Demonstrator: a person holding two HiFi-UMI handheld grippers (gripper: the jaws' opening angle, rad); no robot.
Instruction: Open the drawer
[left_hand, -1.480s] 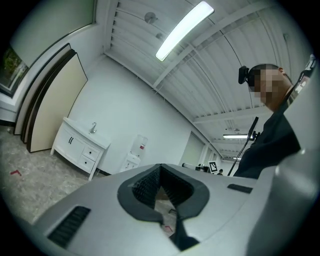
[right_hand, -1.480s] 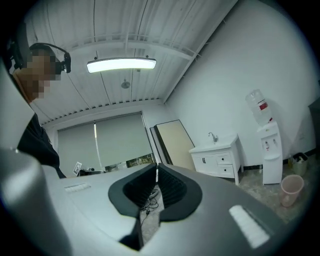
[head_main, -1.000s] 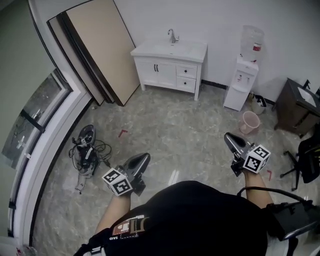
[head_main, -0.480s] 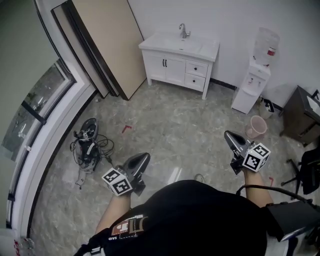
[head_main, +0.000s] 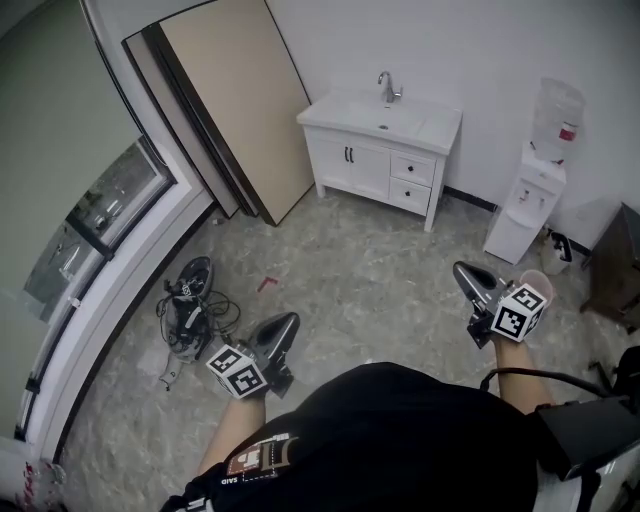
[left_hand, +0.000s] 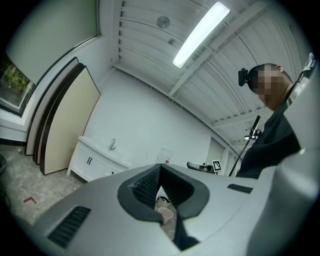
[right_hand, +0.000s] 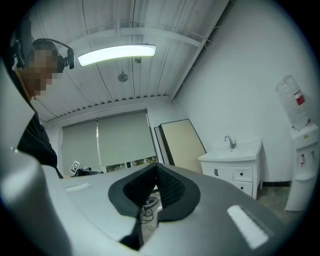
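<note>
**Both grippers held level in mid-room, well apart from the closed drawers**

The left gripper (head_main: 283, 325) and the right gripper (head_main: 466, 275) are seen low in the head view, on either side of the person's dark-clad torso, above the grey marbled floor (head_main: 360, 270). In each gripper view the fingers (left_hand: 145, 186) are clenched together, with nothing caught between them. The white vanity cabinet (head_main: 385, 150) is set against the far wall, with a faucet (head_main: 386, 85) on top. Its two drawers (head_main: 413, 168) are stacked at its right end, beside two doors, and both are shut flush. A tan board (head_main: 240, 110) is leaned on the wall to the cabinet's left, and a water dispenser (head_main: 525, 205) is placed to its right. A pink bin (head_main: 540, 281) is partly hidden behind the right gripper's marker cube. A tangle of cables (head_main: 190, 310) is left on the floor near the window.
</note>
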